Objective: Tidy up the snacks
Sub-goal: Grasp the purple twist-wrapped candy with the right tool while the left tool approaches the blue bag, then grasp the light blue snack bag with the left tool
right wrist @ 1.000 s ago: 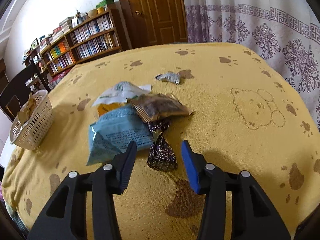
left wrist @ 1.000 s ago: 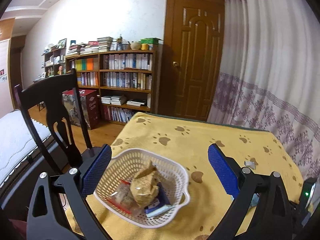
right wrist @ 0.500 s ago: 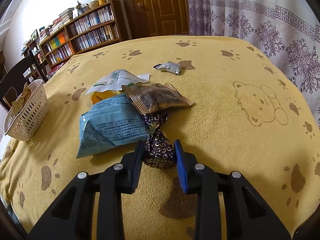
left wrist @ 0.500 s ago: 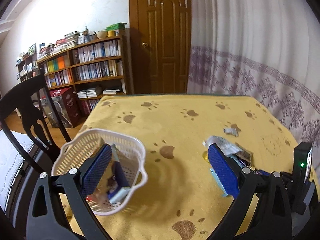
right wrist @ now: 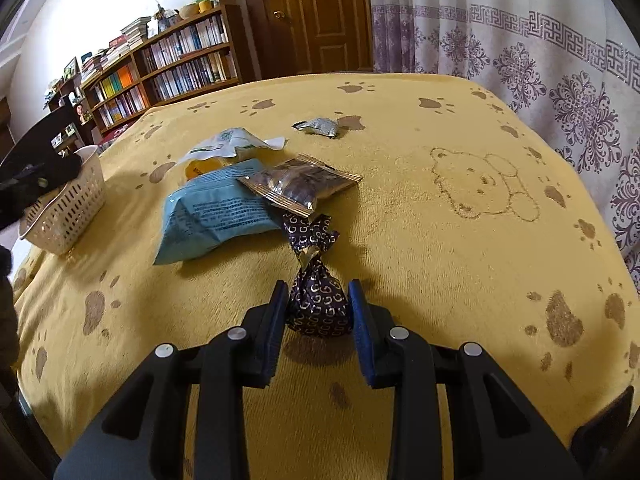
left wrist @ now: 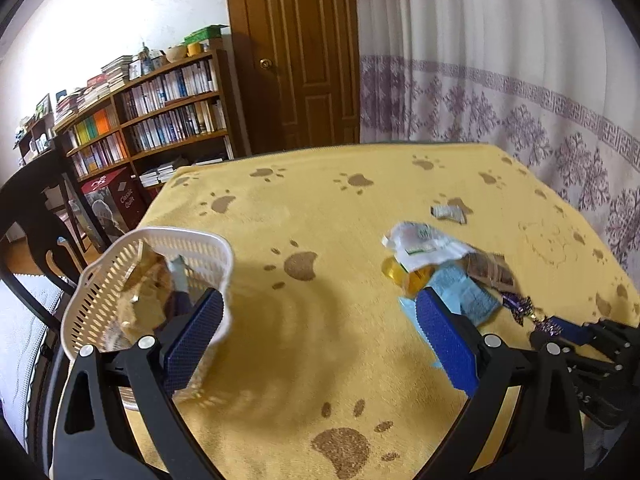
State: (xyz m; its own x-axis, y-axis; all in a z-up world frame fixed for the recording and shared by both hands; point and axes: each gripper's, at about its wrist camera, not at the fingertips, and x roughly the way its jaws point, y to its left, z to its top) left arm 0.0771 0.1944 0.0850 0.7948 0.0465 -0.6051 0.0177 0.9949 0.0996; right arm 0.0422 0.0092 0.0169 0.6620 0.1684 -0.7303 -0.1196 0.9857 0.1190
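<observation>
The one label that reads is "Classic Quilt", in white letters on the dark red box [left wrist: 120, 200] on the floor by the bookshelf, at about ten o'clock in the left wrist view. The dark candy wrapper [right wrist: 318, 304] bears a repeated pale "G"-like mark. The light blue packet [right wrist: 216, 208] has lines of small print, too fine to read.
</observation>
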